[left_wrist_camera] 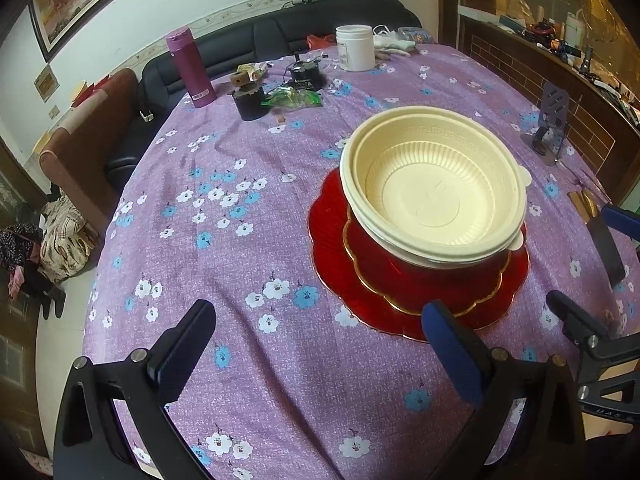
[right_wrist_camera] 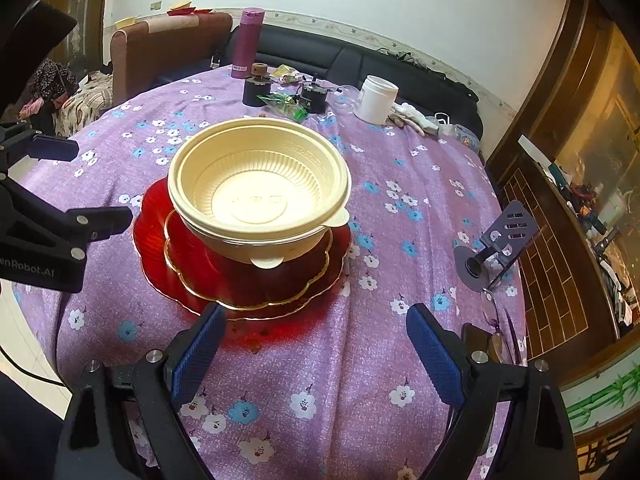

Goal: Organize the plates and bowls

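Note:
Two cream plastic bowls (left_wrist_camera: 436, 192) sit nested on a stack of red glass plates (left_wrist_camera: 332, 236) with gold scalloped rims, on the purple floral tablecloth. The stack also shows in the right wrist view, bowls (right_wrist_camera: 260, 184) on plates (right_wrist_camera: 156, 216). My left gripper (left_wrist_camera: 320, 320) is open and empty, low over the cloth just left of and in front of the plates. My right gripper (right_wrist_camera: 316, 328) is open and empty, in front of the stack near the plates' front rim. The right gripper's fingers (left_wrist_camera: 572, 316) show at the right edge of the left wrist view.
At the table's far side stand a purple flask (left_wrist_camera: 192, 68), a white jar (left_wrist_camera: 355, 47), a black cup (left_wrist_camera: 250, 102), a green wrapper (left_wrist_camera: 292, 99) and gloves (right_wrist_camera: 412, 118). A phone stand (right_wrist_camera: 496, 240) and glasses (right_wrist_camera: 494, 320) lie right. A sofa is behind.

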